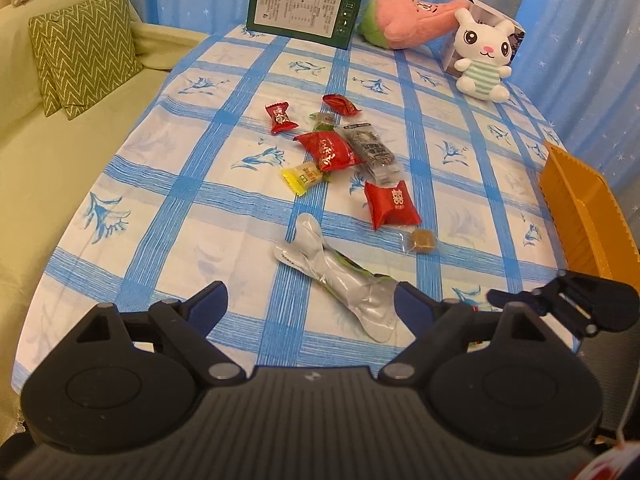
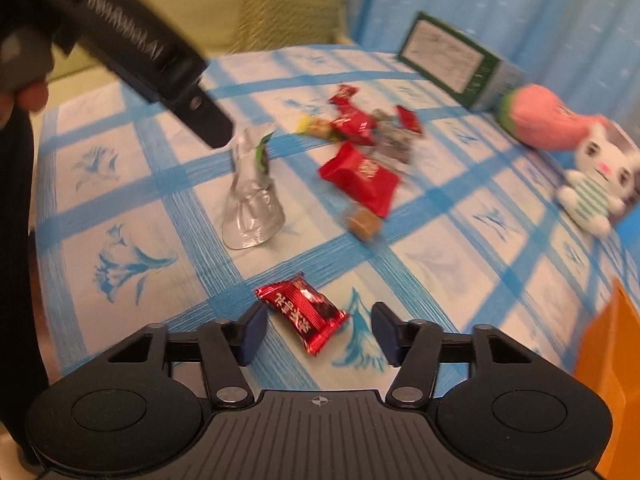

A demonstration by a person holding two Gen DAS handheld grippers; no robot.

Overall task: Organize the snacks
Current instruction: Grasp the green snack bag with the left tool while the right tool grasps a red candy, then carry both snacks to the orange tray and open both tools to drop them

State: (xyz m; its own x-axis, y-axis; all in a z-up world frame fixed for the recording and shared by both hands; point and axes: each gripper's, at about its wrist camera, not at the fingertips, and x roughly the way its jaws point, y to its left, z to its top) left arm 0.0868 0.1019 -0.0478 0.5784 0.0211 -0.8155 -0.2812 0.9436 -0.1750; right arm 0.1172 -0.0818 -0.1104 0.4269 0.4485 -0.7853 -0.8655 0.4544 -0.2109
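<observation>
the table (image 1: 120, 216), under a blue-and-white checked cloth, fills the room ahead of both grippers. well beyond the jaws at its far edge stand a green box (image 1: 304, 12), a pink plush (image 1: 404, 20) and a white rabbit toy (image 1: 484, 56). an orange bin (image 1: 580, 208) sits off to the right of both sets of jaws. the left gripper (image 1: 310, 300) has its jaws spread wide, pressing on nothing; the near end of a crumpled silver wrapper (image 1: 344, 276) lies between them, just beside the right finger, the rest running forward and left. past it sit a red packet (image 1: 392, 204) and a small brown candy (image 1: 420, 240), and further on a loose cluster of snacks (image 1: 336, 144). the right gripper (image 2: 320, 330) holds its jaws partly apart with a small red candy (image 2: 304, 316) lying on the cloth between the fingertips, nearer the left one; i can't see either pad touching it, and that view is smeared.
</observation>
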